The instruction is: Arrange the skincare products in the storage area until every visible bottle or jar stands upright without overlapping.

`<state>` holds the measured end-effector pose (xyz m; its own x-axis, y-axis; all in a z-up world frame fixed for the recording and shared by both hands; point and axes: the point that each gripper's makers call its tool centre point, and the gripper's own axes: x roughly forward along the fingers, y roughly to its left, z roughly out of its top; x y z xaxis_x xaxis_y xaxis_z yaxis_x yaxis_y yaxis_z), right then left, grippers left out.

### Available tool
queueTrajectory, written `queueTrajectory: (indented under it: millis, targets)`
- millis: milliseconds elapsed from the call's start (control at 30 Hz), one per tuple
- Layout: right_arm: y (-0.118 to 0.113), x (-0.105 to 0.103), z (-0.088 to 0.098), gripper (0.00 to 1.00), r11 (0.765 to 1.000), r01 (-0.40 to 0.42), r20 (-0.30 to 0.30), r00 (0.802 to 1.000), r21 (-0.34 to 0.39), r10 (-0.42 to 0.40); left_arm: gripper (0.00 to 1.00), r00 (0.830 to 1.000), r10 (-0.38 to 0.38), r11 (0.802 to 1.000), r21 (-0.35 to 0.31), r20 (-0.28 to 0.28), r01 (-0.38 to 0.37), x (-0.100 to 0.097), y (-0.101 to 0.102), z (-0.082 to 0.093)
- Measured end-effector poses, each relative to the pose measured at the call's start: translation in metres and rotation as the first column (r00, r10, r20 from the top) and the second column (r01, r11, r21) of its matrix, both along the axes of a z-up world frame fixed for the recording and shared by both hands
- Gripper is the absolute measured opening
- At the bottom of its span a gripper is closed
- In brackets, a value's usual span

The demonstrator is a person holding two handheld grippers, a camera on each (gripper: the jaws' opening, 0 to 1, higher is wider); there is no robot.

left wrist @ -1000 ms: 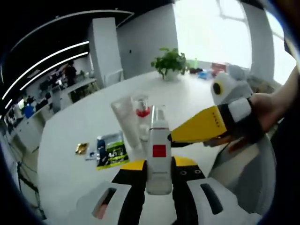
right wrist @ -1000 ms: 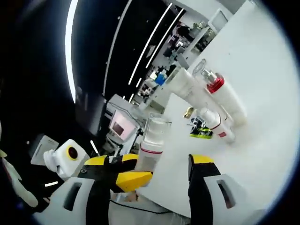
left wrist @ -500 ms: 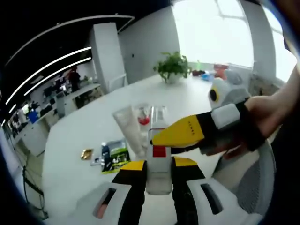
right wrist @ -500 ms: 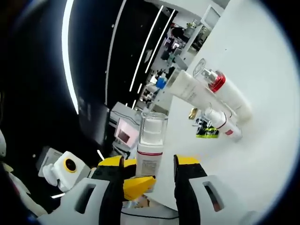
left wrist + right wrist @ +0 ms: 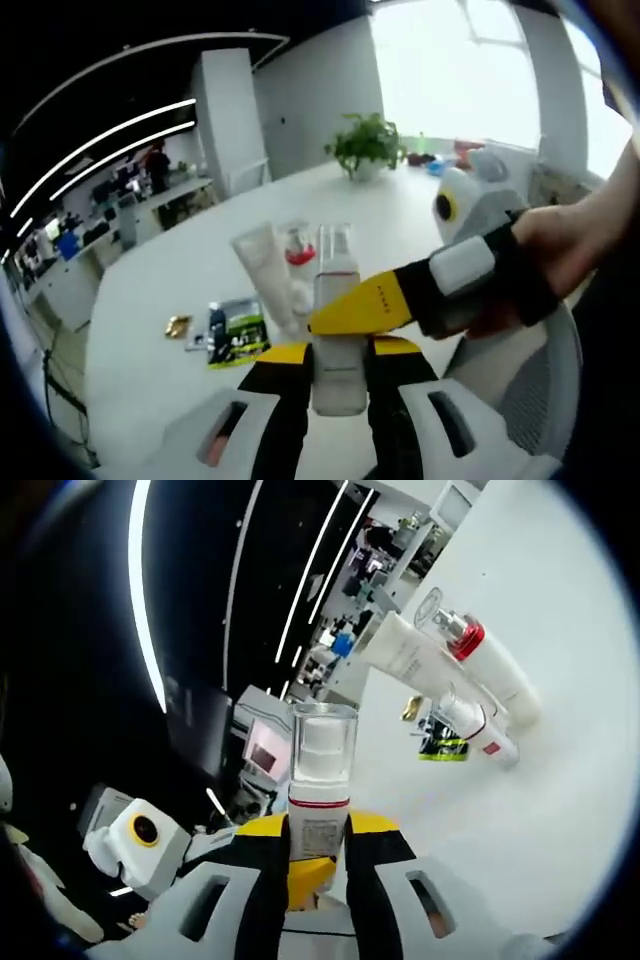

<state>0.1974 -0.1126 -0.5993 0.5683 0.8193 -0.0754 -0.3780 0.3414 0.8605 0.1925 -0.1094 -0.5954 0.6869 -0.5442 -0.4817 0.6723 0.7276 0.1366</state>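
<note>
Open-plan office, long white table [image 5: 180, 260], potted plant [image 5: 366, 143], desks with monitors [image 5: 262, 750], ceiling light strips [image 5: 100, 130], big bright window [image 5: 455, 65]

A large white table [image 5: 170, 260] with a rounded edge was seen in the left gripper view; a white tube [image 5: 258, 262] and a red-collared bottle [image 5: 298, 255] were found on it, close together; a green-and-black sachet [image 5: 232, 333] was laid flat nearer the edge, with a small gold packet [image 5: 177, 325] just beside it; a potted plant [image 5: 366, 145] was set well apart at the far side; in the right gripper view the same tube [image 5: 405, 660], the red-collared bottle [image 5: 490, 670] and a smaller white bottle [image 5: 475, 725] were seen beside the sachet [image 5: 443, 747].
</note>
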Motion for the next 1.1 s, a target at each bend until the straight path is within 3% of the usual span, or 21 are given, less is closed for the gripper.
queueTrajectory:
  millis: [200, 333, 433, 567, 667, 800, 867, 1000, 1033, 1100]
  targets:
    - [-0.002, -0.004, 0.001, 0.2, 1.0, -0.026, 0.023, 0.999, -0.013, 0.026, 0.26, 0.999, -0.045, 0.999, -0.027, -0.025, 0.045, -0.008, -0.003, 0.001]
    - [-0.008, -0.003, -0.001, 0.2, 0.989, -0.074, 0.112, 0.99, -0.128, 0.089, 0.28, 0.995, -0.088, 0.996, -0.019, -0.038, 0.087, -0.011, 0.0, 0.0]
    - [-0.018, -0.002, -0.003, 0.2, 0.961, -0.124, 0.198, 0.965, -0.246, 0.175, 0.29, 0.991, -0.118, 0.993, -0.035, -0.059, 0.116, -0.014, 0.002, 0.003]
    - [-0.026, -0.008, -0.004, 0.2, 0.885, -0.207, 0.283, 0.896, -0.416, 0.342, 0.28, 0.97, -0.231, 0.973, -0.003, -0.078, 0.232, -0.02, 0.004, 0.004]
    - [-0.027, -0.016, -0.004, 0.2, 0.814, -0.254, 0.336, 0.816, -0.523, 0.471, 0.29, 0.96, -0.268, 0.963, -0.014, -0.08, 0.268, -0.02, 0.001, 0.014]
    - [-0.025, -0.025, -0.001, 0.2, 0.779, -0.298, 0.365, 0.753, -0.551, 0.547, 0.31, 0.94, -0.331, 0.943, -0.004, -0.085, 0.332, -0.019, -0.005, 0.025]
    - [-0.024, -0.027, -0.002, 0.2, 0.757, -0.311, 0.366, 0.73, -0.575, 0.578, 0.31, 0.92, -0.381, 0.922, 0.035, -0.087, 0.385, -0.02, -0.01, 0.032]
    - [-0.024, -0.034, -0.012, 0.2, 0.671, -0.333, 0.351, 0.653, -0.663, 0.671, 0.32, 0.881, -0.459, 0.877, 0.1, -0.113, 0.47, -0.02, -0.014, 0.036]
    - [-0.023, -0.038, -0.014, 0.2, 0.643, -0.341, 0.344, 0.626, -0.686, 0.7, 0.33, 0.88, -0.461, 0.875, 0.106, -0.114, 0.473, -0.019, -0.013, 0.036]
    - [-0.021, -0.042, -0.017, 0.2, 0.609, -0.348, 0.336, 0.593, -0.713, 0.732, 0.34, 0.87, -0.474, 0.862, 0.127, -0.139, 0.49, -0.018, -0.016, 0.035]
